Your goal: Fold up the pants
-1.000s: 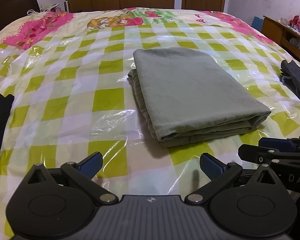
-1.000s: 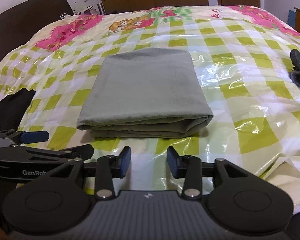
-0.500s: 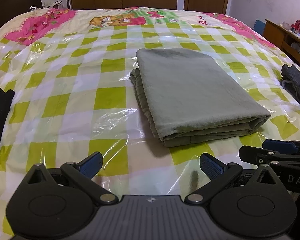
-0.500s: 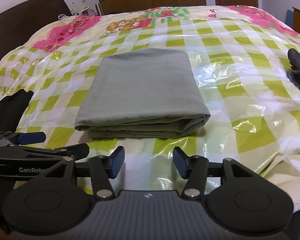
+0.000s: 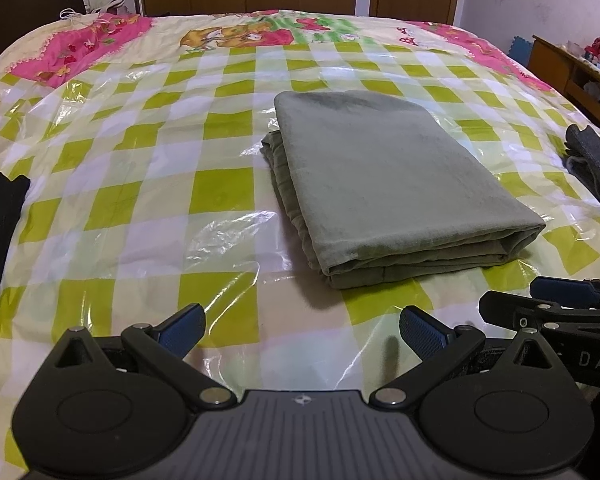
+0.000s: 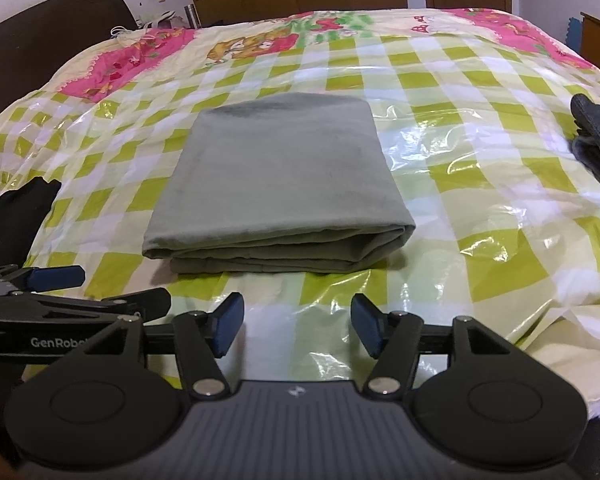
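Pants, soft olive rectangle on glossy checked plastic sheet; left tool, right tool spread, empty.

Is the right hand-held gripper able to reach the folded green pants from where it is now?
Probably yes: the right hand-held gripper is open and faces the folded green pants, with only bare bed cover between.

Folded olive pants lie on the checked bed cover, at twelve o'clock from the left gripper, whose jaws stand wide apart, holding nothing.
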`<state>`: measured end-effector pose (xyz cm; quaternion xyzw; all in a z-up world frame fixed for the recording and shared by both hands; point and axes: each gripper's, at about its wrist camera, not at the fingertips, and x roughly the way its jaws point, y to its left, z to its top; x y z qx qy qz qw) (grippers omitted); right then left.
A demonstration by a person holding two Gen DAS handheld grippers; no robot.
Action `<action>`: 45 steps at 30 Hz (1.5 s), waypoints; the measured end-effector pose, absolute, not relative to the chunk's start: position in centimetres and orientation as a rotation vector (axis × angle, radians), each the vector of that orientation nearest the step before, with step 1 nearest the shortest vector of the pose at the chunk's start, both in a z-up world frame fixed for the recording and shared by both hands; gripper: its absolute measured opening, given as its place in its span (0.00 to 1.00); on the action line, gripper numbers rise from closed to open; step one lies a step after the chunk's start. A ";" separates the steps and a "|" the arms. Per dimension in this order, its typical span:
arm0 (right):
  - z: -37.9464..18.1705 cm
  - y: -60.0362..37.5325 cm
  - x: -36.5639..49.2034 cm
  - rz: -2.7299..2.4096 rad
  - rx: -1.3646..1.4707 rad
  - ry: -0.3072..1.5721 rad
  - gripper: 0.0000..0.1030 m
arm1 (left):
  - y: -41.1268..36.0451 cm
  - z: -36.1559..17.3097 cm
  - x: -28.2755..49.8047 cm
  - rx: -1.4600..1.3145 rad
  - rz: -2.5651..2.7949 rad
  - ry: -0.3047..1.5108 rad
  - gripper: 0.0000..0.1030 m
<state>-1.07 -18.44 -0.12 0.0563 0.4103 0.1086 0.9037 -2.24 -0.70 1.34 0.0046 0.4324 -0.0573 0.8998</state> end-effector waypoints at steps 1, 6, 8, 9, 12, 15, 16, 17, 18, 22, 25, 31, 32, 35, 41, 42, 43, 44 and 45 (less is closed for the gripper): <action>-0.1 -18.4 -1.1 0.225 0.115 0.848 0.59 | -0.7 1.3 -2.2 0.010 -0.118 0.894 1.00; -0.1 -18.4 -1.1 0.224 0.116 0.849 0.59 | -0.7 1.4 -2.3 0.012 -0.117 0.894 1.00; -0.1 -18.4 -1.1 0.225 0.116 0.849 0.59 | -0.7 1.4 -2.3 0.013 -0.115 0.894 1.00; -0.1 -18.4 -1.1 0.225 0.116 0.850 0.59 | -0.7 1.4 -2.3 0.015 -0.115 0.893 1.00; -0.2 -18.4 -1.1 0.223 0.117 0.850 0.59 | -0.7 1.4 -2.3 0.016 -0.114 0.892 1.00; -0.3 -18.4 -1.1 0.223 0.117 0.850 0.59 | -0.7 1.4 -2.3 0.021 -0.111 0.888 1.00; -0.3 -18.4 -1.1 0.223 0.117 0.851 0.59 | -0.7 1.4 -2.4 0.024 -0.109 0.886 1.00; -0.2 -18.4 -1.1 0.224 0.116 0.851 0.59 | -0.7 1.5 -2.4 0.026 -0.108 0.885 1.00; -0.3 -18.4 -1.1 0.223 0.116 0.851 0.59 | -0.8 1.5 -2.4 0.026 -0.106 0.884 1.00; -0.3 -18.4 -1.1 0.224 0.116 0.850 0.59 | -0.8 1.5 -2.4 0.026 -0.105 0.885 1.00; -0.3 -18.4 -1.1 0.224 0.116 0.851 0.59 | -0.8 1.5 -2.4 0.026 -0.106 0.885 1.00; -0.3 -18.4 -1.1 0.224 0.116 0.851 0.59 | -0.8 1.5 -2.4 0.026 -0.106 0.885 1.00; -0.3 -18.4 -1.1 0.224 0.116 0.850 0.59 | -0.8 1.5 -2.4 0.027 -0.105 0.884 1.00; -0.3 -18.4 -1.1 0.224 0.117 0.850 0.59 | -0.8 1.5 -2.4 0.029 -0.104 0.883 1.00; -0.3 -18.4 -1.1 0.224 0.116 0.851 0.59 | -0.7 1.5 -2.5 0.028 -0.104 0.882 1.00; -0.3 -18.4 -1.1 0.224 0.116 0.851 0.59 | -0.7 1.5 -2.5 0.028 -0.104 0.882 1.00; -0.3 -18.4 -1.1 0.224 0.116 0.851 0.59 | -0.8 1.5 -2.5 0.027 -0.104 0.883 1.00; -0.3 -18.4 -1.1 0.224 0.116 0.850 0.59 | -0.7 1.5 -2.5 0.028 -0.104 0.882 1.00; -0.3 -18.4 -1.1 0.224 0.116 0.850 0.59 | -0.8 1.6 -2.5 0.028 -0.103 0.882 1.00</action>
